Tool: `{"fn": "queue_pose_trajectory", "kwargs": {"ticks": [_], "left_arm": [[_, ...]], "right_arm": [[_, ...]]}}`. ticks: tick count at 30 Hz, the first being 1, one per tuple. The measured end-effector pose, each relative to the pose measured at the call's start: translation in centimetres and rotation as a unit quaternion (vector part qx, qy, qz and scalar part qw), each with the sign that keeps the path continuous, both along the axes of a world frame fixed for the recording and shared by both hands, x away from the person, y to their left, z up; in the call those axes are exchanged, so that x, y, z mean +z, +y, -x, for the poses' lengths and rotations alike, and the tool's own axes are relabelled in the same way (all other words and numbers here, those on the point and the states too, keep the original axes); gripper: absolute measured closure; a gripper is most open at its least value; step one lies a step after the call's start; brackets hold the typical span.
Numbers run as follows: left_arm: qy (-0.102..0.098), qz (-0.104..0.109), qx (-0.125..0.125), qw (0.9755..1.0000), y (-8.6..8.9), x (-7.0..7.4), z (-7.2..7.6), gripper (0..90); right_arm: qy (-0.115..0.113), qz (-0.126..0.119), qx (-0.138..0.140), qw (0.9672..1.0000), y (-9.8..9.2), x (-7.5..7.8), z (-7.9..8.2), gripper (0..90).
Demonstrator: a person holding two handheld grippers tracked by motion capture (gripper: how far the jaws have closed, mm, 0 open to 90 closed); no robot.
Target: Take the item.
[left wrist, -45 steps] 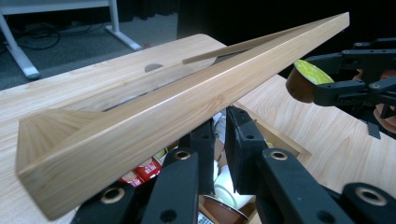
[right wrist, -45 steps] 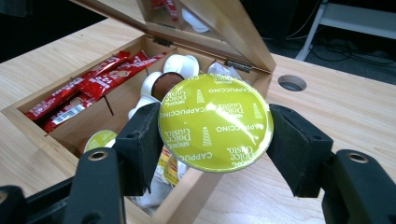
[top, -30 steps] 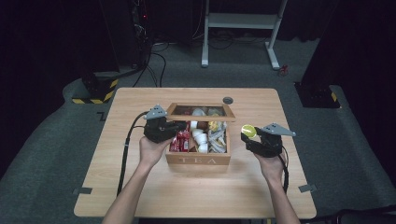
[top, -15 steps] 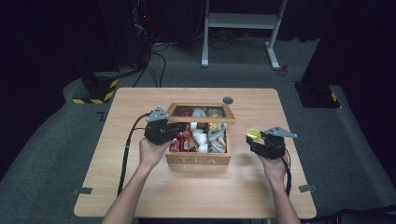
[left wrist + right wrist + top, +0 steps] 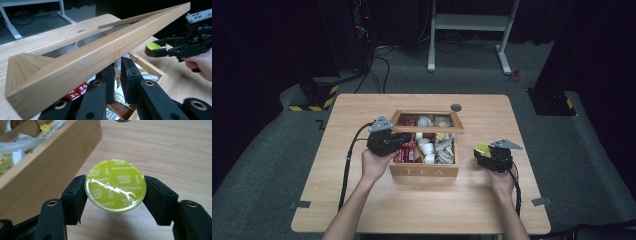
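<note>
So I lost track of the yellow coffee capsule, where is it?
The yellow coffee capsule sits clamped in the right gripper, over the table just right of the wooden tea box.

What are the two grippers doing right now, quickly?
Left gripper: nearly closed, propping up the tea box lid.
Right gripper: closed on a yellow-green coffee capsule.

My capsule (image 5: 115, 185) is round with a shiny yellow-green foil top printed "Cappuccino", held level, foil up, just right of the box (image 5: 424, 170). The box is wooden, marked "TEA", full of packets; its glass-paned lid (image 5: 82, 57) stands propped open, tilted.
</note>
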State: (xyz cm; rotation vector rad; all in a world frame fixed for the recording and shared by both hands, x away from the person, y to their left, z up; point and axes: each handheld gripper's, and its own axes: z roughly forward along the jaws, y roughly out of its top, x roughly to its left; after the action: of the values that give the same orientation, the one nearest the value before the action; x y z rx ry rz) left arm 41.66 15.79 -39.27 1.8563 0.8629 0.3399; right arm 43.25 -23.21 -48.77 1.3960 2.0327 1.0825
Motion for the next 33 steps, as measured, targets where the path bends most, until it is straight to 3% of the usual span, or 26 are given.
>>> {"fn": "queue_pose_trajectory", "kwargs": {"ticks": [9, 23, 27, 33], "left_arm": [[-0.002, -0.004, -0.003, 1.0, 0.0, -0.1, 0.0, 81.9], [-0.002, -0.002, -0.006, 1.0, 0.1, -0.1, -0.1, 82.6], [0.0, 0.001, -0.008, 1.0, 0.1, -0.1, -0.1, 82.7], [0.001, -0.001, -0.009, 1.0, 0.1, -0.1, -0.1, 82.9]], "right_arm": [[0.015, 0.014, 0.001, 0.9998, 0.3, -1.2, -0.7, 37.5], [0.025, 0.002, 0.02, 0.9995, 0.8, -1.8, -1.0, 35.1], [0.024, -0.003, 0.022, 0.9994, 0.8, -1.9, -1.0, 34.4], [-0.001, -0.022, 0.022, 0.9995, 0.0, -1.1, -0.2, 34.2]]}}
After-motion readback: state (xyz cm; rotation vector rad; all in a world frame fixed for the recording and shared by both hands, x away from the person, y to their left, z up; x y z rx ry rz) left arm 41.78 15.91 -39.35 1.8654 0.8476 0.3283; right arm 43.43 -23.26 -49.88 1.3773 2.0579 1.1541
